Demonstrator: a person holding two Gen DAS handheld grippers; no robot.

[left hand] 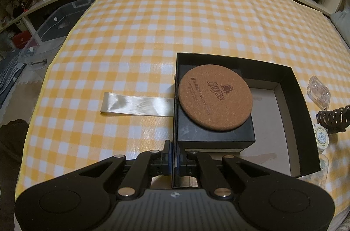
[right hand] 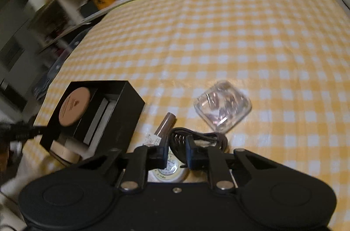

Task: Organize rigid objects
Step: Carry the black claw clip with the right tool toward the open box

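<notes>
The table (left hand: 153, 34) carries a yellow checked cloth. On it sits an open black box (left hand: 301, 108); inside lies a cork coaster (left hand: 215, 96). Left gripper (left hand: 174, 156): clamped on the box wall. Right gripper (right hand: 176, 149): parted, empty, above a dark hair clip (right hand: 201, 137) near a clear case (right hand: 223, 108).

A yellow-and-white checked tabletop (left hand: 175, 23) carries an open black box (left hand: 301, 113) beside a white ribbon (left hand: 137, 105). Near the box lie a clear plastic case (right hand: 223, 108), a dark hair claw (right hand: 196, 139), a small tube (right hand: 165, 125) and a round tin (right hand: 168, 172).
</notes>
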